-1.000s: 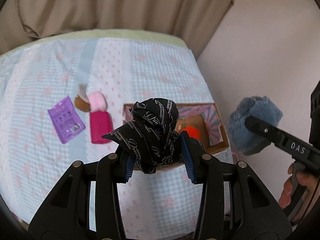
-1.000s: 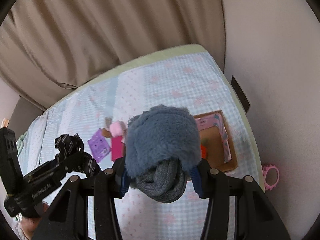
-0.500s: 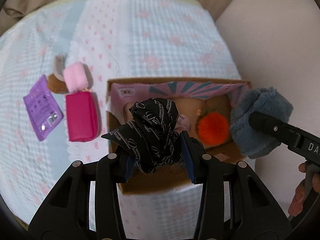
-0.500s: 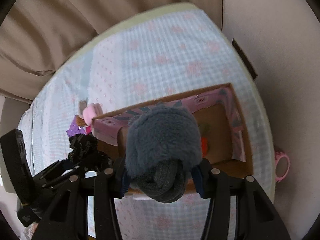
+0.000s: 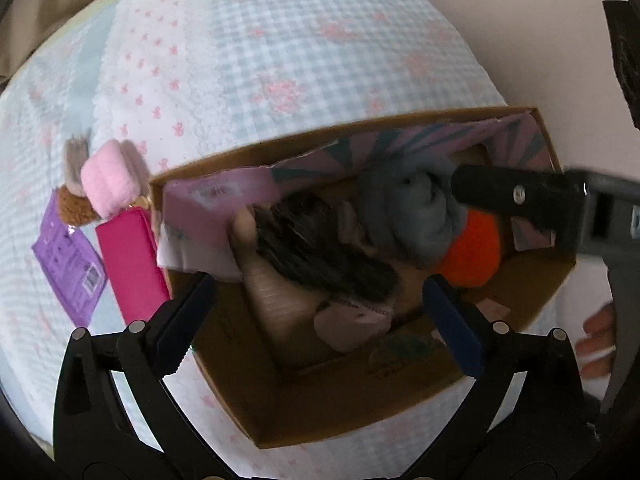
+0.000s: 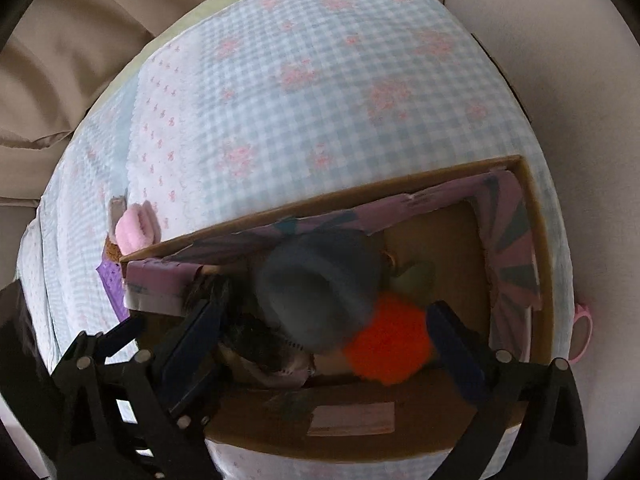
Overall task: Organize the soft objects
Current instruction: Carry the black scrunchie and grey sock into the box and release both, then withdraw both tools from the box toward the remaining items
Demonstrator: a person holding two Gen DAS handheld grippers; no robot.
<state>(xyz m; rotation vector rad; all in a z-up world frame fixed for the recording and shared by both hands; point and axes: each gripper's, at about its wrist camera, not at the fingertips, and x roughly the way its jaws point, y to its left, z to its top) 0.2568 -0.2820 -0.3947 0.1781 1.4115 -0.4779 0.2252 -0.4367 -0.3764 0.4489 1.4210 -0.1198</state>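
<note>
A cardboard box point(image 5: 348, 408) with a pink-and-teal lining stands on the checked cloth. Inside it lie a black printed cloth bundle point(image 5: 320, 248), a blue fluffy bundle point(image 5: 412, 208) and an orange pompom point(image 5: 476, 244). My left gripper point(image 5: 320, 304) is open and empty just above the box, over the black bundle. My right gripper point(image 6: 320, 328) is open above the box point(image 6: 360, 428); the blue bundle point(image 6: 316, 296), blurred, is between and below its fingers, beside the orange pompom point(image 6: 388, 340) and the black bundle point(image 6: 256, 340). The right gripper's finger point(image 5: 516, 196) shows in the left wrist view.
Left of the box lie a pink fluffy roll point(image 5: 108, 176), a magenta pouch point(image 5: 132, 260), a purple packet point(image 5: 68, 264) and a brown fuzzy item point(image 5: 72, 208). A pink tape ring point(image 6: 582, 332) lies at the cloth's right edge. Beige curtain point(image 6: 60, 80) behind, wall at right.
Both grippers dropped toward the box and opened. The black bundle and the blue bundle left the fingers and now lie in the box.
</note>
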